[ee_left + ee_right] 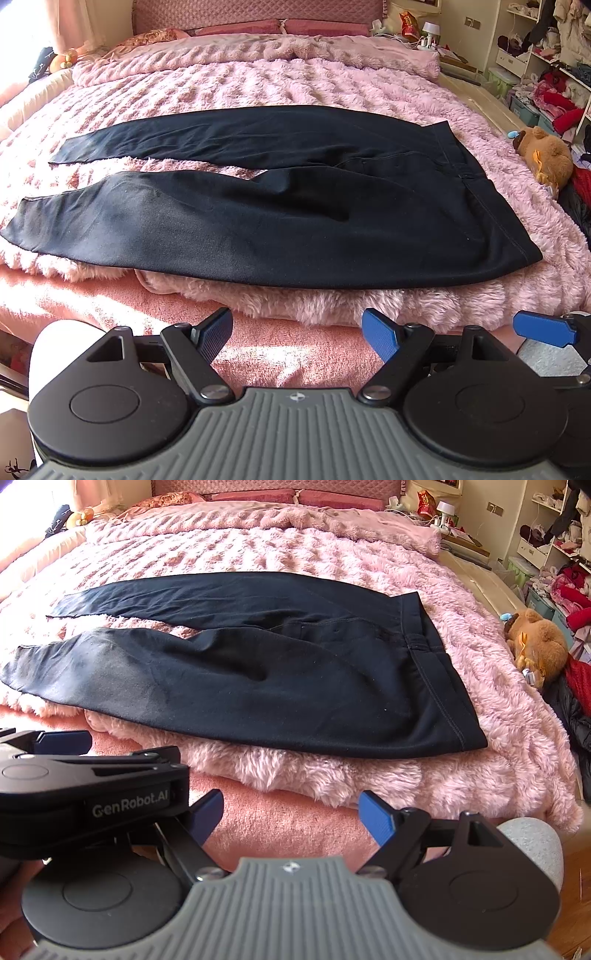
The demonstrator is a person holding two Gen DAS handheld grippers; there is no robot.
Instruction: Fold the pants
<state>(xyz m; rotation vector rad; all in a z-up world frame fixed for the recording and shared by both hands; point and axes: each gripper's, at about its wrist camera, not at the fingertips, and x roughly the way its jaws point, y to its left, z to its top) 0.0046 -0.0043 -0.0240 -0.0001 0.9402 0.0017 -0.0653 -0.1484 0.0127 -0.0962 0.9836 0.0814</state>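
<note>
Black pants (pixel 295 206) lie flat on a fluffy pink blanket (pixel 258 81) on the bed, waistband to the right, the two legs spread apart and pointing left. They also show in the right wrist view (pixel 277 672). My left gripper (pixel 297 336) is open and empty, held in front of the bed's near edge, below the pants. My right gripper (pixel 291 818) is open and empty, beside it to the right. The right gripper's fingertip (pixel 543 328) shows at the right of the left wrist view, and the left gripper's body (pixel 92 790) at the left of the right wrist view.
A brown teddy bear (pixel 543 155) lies at the bed's right edge. Shelves with clothes (pixel 554 74) stand to the right. Pillows (pixel 258 27) and a headboard are at the far end. A bedside table with a small lamp (pixel 428 33) is at the far right.
</note>
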